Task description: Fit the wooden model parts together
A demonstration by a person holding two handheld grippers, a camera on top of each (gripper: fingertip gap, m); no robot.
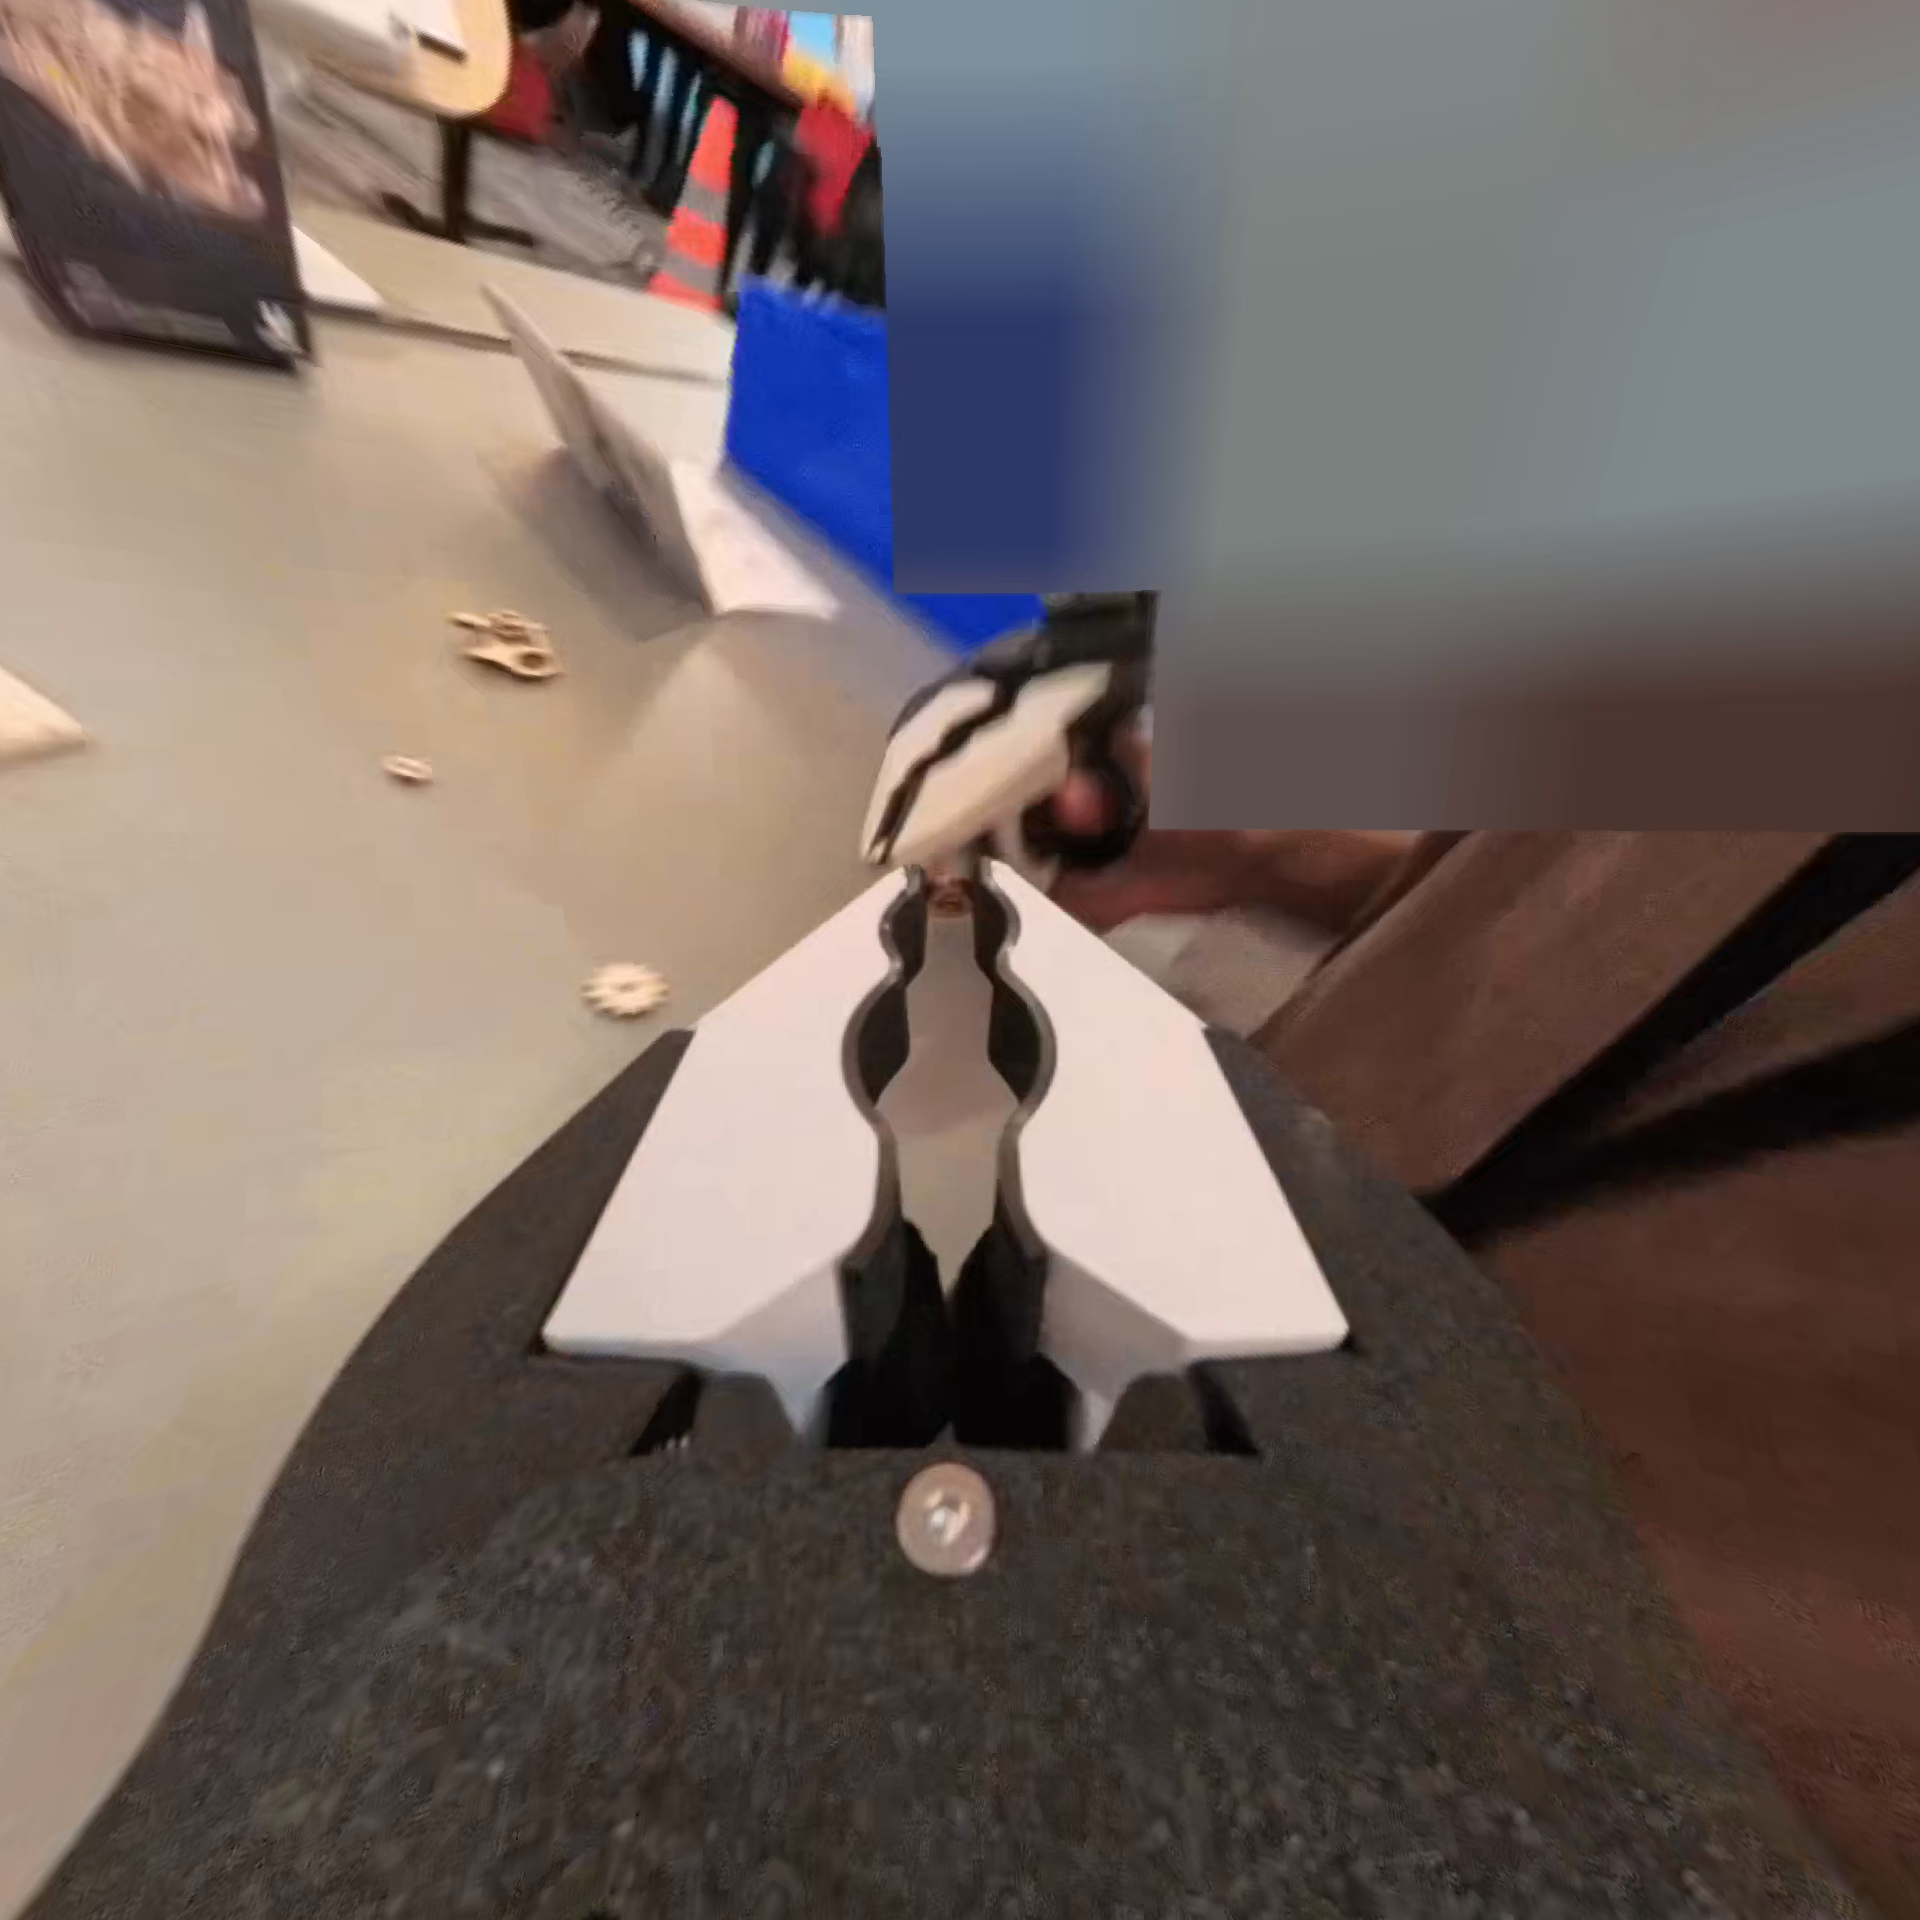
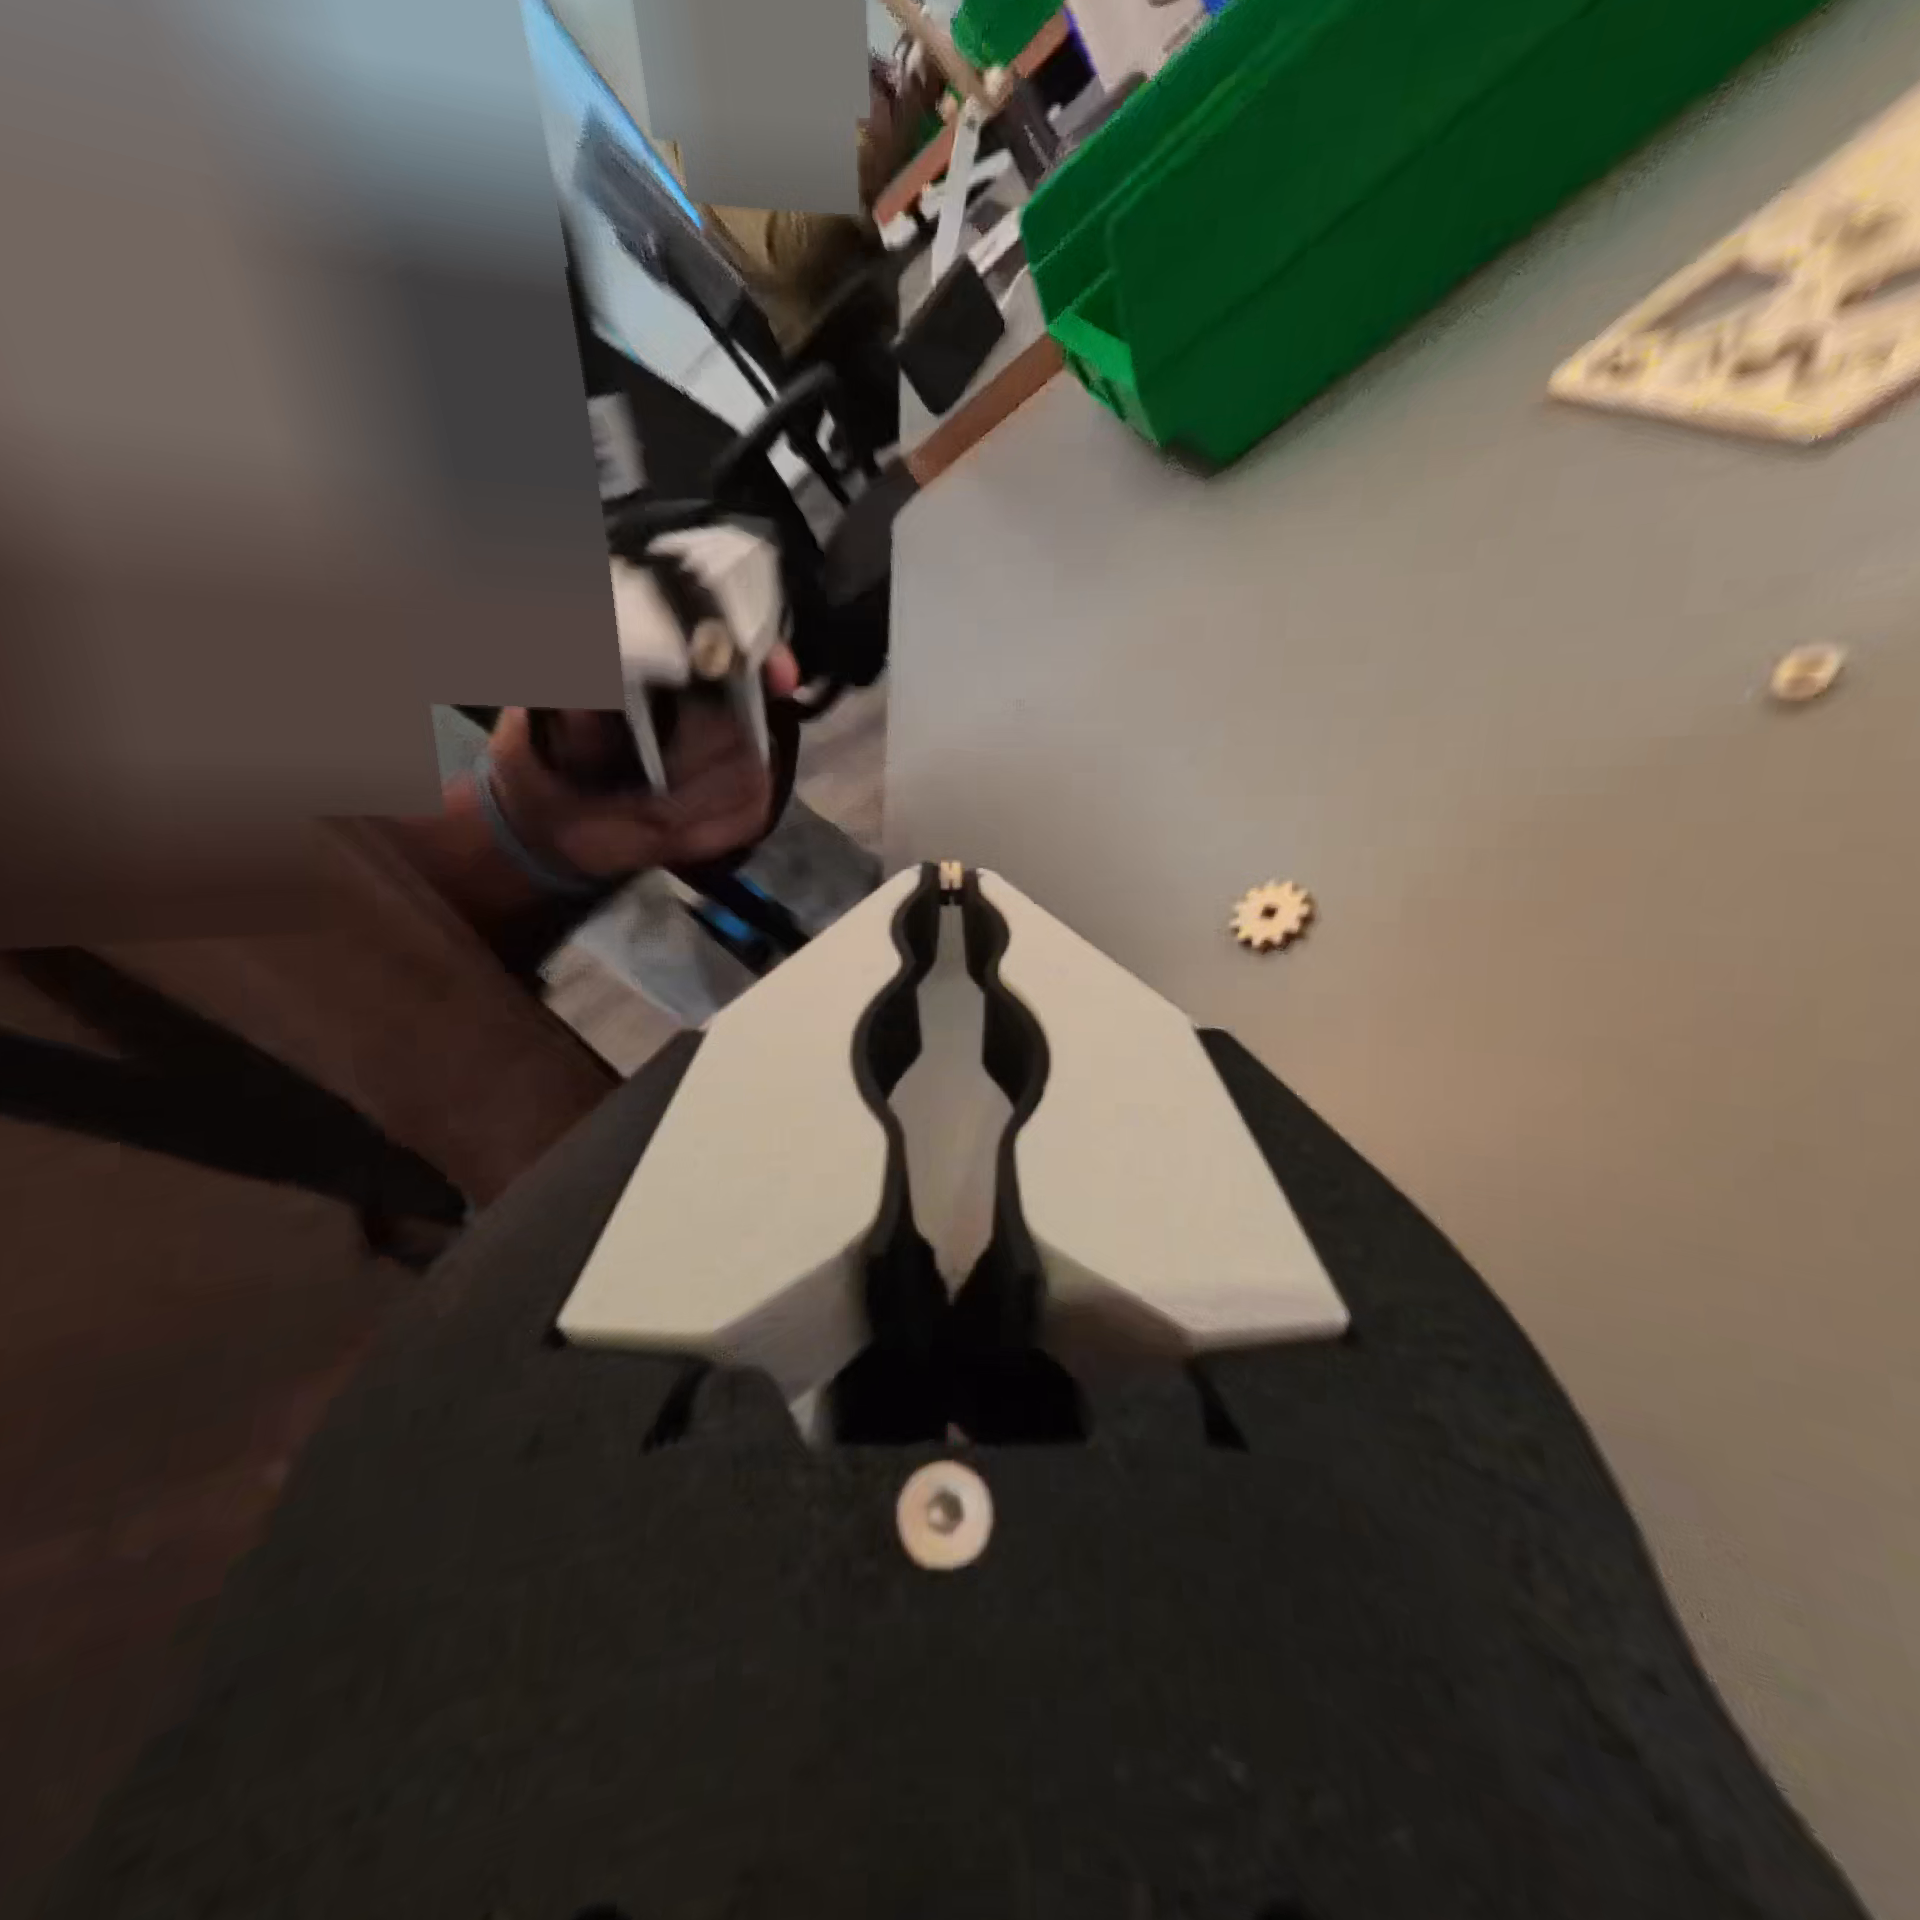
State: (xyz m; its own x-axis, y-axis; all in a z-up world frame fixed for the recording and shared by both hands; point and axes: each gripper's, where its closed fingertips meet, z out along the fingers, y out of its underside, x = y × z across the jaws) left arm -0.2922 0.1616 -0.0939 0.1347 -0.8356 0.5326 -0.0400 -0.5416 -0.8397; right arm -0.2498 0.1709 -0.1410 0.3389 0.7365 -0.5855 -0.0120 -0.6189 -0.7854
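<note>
where left view blurs, right claw (image 2: 950, 876) on wooden piece (image 2: 950, 879)

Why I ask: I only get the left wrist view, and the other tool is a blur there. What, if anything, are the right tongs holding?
Observer: The right tongs are shut on a tiny wooden piece at their very tips.
Operator: Any spare stock on that side?
Observer: A cut-out wooden sheet lies flat on the grey table.
Operator: What's beyond it?
Observer: A green bin stands at the table's far edge.
</note>
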